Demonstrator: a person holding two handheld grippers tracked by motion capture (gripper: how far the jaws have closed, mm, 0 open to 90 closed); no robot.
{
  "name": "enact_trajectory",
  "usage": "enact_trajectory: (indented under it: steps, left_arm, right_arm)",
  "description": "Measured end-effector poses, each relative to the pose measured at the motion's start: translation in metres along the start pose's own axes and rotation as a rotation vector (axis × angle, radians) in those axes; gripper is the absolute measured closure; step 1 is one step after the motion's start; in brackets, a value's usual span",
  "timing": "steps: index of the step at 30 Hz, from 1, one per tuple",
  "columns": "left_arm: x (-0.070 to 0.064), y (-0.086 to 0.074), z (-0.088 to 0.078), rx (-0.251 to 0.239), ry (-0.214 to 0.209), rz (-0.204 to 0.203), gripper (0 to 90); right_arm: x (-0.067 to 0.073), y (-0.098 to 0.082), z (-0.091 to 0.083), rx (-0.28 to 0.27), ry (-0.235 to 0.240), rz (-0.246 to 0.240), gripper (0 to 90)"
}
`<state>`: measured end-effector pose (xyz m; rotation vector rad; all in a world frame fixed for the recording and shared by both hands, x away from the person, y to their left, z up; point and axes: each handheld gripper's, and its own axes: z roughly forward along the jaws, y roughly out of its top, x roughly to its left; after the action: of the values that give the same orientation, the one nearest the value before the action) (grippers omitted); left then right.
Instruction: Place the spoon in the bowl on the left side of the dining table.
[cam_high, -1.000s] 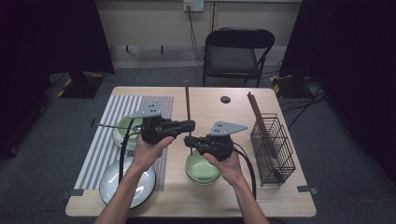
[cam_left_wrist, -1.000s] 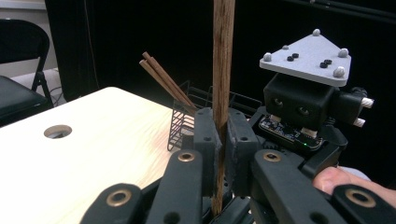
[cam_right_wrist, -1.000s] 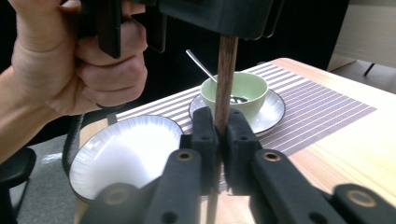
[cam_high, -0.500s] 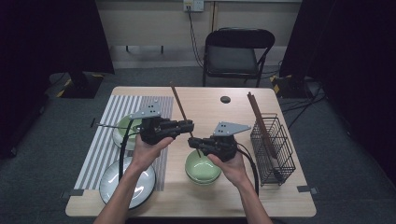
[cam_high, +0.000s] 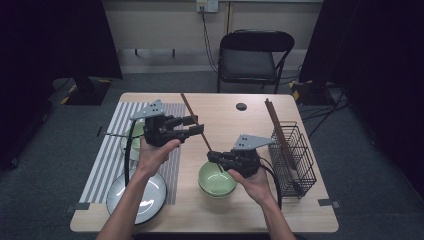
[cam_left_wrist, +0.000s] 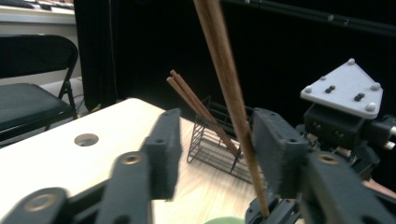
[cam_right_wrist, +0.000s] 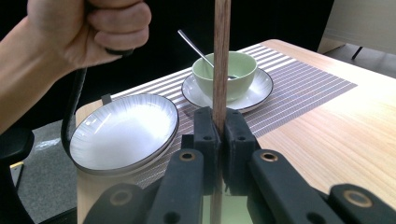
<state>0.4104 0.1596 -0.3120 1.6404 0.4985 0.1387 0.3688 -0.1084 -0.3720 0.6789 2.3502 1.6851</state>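
No legible text or labels anywhere

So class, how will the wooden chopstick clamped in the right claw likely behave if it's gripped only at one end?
The chopstick looks stiff: it stands straight above the right claw. Probably light, since a grip on its lower end holds it. Long and thin, it may pivot or slip now that the left claw has just been opening around it.

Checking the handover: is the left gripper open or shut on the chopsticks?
Open. The left gripper has just been opening: its pads stand apart with the chopsticks between them, while the right gripper clamps them.
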Motion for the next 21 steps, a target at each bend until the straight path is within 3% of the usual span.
enact_trajectory:
  steps: [2, 5, 11, 16, 17, 21]
  left_arm:
    - [0.0, 0.002, -0.002, 0.01, 0.016, 0.013, 51.1]
    - [0.004, -0.001, -0.005, 0.01, 0.037, 0.001, 52.1]
    - [0.008, -0.006, -0.008, 0.012, 0.046, -0.014, 52.4]
    - [0.009, -0.011, -0.008, 0.039, 0.058, -0.003, 52.1]
    - [0.009, -0.012, -0.008, 0.032, 0.047, -0.02, 52.0]
    - [0.006, -0.006, -0.013, -0.001, 0.05, -0.011, 50.9]
  right_arm:
    - [0.002, 0.002, -0.001, -0.001, 0.0, -0.006, 86.1]
    - [0.002, 0.004, -0.003, -0.007, -0.014, -0.006, 86.0]
    - [0.001, 0.006, -0.009, 0.002, -0.024, -0.015, 86.1]
    - [0.002, 0.001, -0.01, 0.017, -0.029, -0.011, 86.1]
    - [0.002, 0.0, -0.01, 0.017, -0.029, -0.009, 86.2]
    - [0.004, 0.001, -0.01, 0.012, -0.014, -0.016, 86.2]
